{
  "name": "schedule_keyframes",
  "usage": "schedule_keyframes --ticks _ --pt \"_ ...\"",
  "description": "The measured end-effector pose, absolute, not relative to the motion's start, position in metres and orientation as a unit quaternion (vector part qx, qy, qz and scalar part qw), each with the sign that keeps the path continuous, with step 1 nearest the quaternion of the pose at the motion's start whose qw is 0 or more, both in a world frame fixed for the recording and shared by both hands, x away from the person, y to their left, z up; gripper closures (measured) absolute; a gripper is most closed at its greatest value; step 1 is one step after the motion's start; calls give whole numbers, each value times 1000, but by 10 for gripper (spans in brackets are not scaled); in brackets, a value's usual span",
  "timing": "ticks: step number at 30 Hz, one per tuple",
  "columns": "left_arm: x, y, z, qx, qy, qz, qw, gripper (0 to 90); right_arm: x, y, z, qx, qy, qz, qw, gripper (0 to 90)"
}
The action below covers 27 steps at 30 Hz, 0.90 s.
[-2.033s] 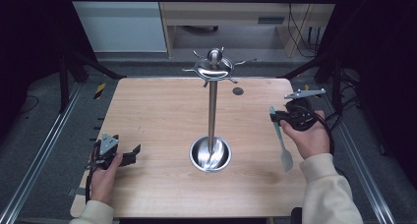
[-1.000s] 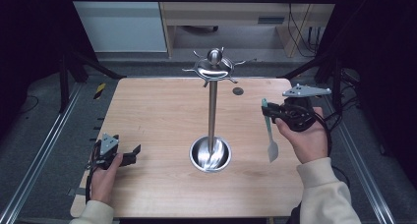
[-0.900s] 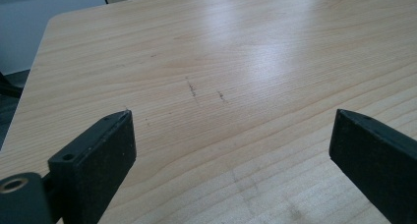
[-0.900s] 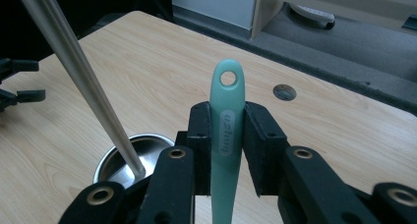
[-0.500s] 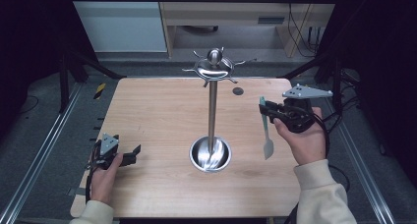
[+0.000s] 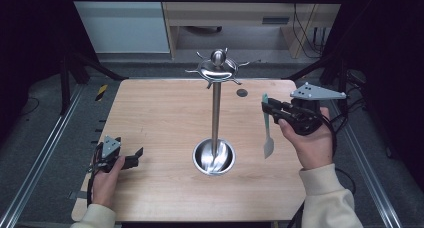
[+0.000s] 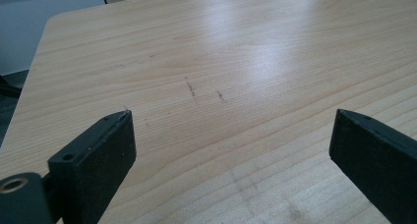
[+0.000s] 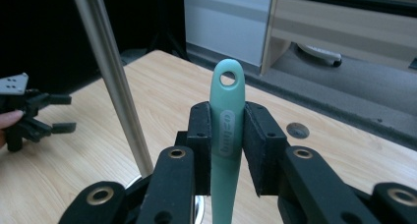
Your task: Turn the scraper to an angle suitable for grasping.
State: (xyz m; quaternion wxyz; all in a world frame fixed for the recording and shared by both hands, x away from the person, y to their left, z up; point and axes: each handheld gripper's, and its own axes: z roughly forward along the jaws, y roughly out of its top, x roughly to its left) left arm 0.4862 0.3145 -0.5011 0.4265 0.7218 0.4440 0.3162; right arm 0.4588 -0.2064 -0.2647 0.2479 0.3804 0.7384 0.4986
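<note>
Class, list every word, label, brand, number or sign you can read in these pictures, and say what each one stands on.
One marking: raised lettering in an oval on the mint-green utensil handle, clamped in the right gripper; too blurred to read.
Nothing readable on the table, the metal stand or the left gripper.

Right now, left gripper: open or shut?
Open. The left gripper has its black jaws wide apart, with bare wooden table between them.
</note>
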Motion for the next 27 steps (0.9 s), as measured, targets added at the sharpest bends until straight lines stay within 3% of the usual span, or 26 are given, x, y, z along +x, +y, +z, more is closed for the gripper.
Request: schedule_keyframes --ticks 27 --pt "486 314 -501 725 442 314 424 36 428 -187 -226 328 713 552 281 744"
